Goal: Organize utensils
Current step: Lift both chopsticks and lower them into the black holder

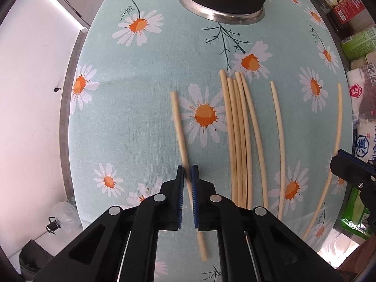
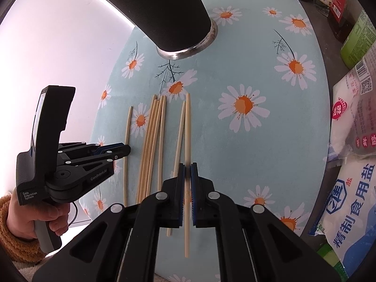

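My left gripper (image 1: 187,171) is shut on one pale wooden chopstick (image 1: 179,127), which points away along the table. It also shows in the right wrist view (image 2: 122,149), on the left. My right gripper (image 2: 187,167) is shut on another chopstick (image 2: 187,127); it shows at the right edge of the left wrist view (image 1: 336,158). A bundle of several chopsticks (image 1: 237,129) lies between them on the daisy tablecloth (image 1: 131,122), also seen in the right wrist view (image 2: 152,136). A single chopstick (image 1: 278,127) lies right of the bundle. A black holder with a steel base (image 1: 221,2) stands at the far side, also in the right wrist view (image 2: 169,18).
Bags of salt (image 2: 352,199) and jars and packets (image 2: 338,7) line the table's right side. The table's left edge (image 1: 64,117) borders a white wall. A hand in a brown sleeve (image 2: 28,221) holds the left gripper.
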`<state>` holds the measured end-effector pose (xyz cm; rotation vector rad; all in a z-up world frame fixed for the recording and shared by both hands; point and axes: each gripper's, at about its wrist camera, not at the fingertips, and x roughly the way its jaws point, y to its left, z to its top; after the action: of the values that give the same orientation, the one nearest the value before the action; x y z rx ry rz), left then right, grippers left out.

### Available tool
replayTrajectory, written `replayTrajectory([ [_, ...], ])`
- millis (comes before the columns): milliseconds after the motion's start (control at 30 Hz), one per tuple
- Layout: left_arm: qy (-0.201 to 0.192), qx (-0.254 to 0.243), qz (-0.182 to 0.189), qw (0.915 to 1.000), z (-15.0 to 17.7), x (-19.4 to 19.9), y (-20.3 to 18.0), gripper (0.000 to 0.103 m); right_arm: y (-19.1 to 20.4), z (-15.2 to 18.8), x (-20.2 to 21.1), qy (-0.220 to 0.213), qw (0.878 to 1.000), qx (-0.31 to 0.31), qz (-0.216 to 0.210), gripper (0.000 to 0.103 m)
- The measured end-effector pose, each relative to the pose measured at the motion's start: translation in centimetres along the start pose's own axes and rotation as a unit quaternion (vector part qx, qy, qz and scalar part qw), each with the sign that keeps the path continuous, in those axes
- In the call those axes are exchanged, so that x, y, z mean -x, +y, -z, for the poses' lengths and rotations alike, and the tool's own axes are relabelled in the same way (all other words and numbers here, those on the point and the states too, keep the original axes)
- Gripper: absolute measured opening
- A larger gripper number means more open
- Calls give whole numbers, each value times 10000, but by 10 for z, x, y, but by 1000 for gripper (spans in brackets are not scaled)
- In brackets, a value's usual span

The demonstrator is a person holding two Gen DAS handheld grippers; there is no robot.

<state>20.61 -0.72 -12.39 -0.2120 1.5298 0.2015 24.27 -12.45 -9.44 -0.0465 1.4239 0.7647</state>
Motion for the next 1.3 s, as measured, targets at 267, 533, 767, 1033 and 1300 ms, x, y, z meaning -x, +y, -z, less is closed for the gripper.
replayTrajectory([
  [267,-146,55,331,9993,3,1,1,4,2,0,-1,0,10000,-13,-13,6],
  [533,-280,252,993,9943,8,1,50,4,4,-2,-4,54,9998,-168,-44,6],
  [767,-762,135,1615,9838,18,34,70,4,14,-9,-3,11,9992,-295,-256,6],
  [1033,-1541,-317,1768,9716,14,85,73,4,41,-28,9,-410,9943,-287,-945,6],
  [1300,-2699,-930,2067,9359,-2,141,72,4,75,-57,57,-1324,9851,287,-1060,6],
])
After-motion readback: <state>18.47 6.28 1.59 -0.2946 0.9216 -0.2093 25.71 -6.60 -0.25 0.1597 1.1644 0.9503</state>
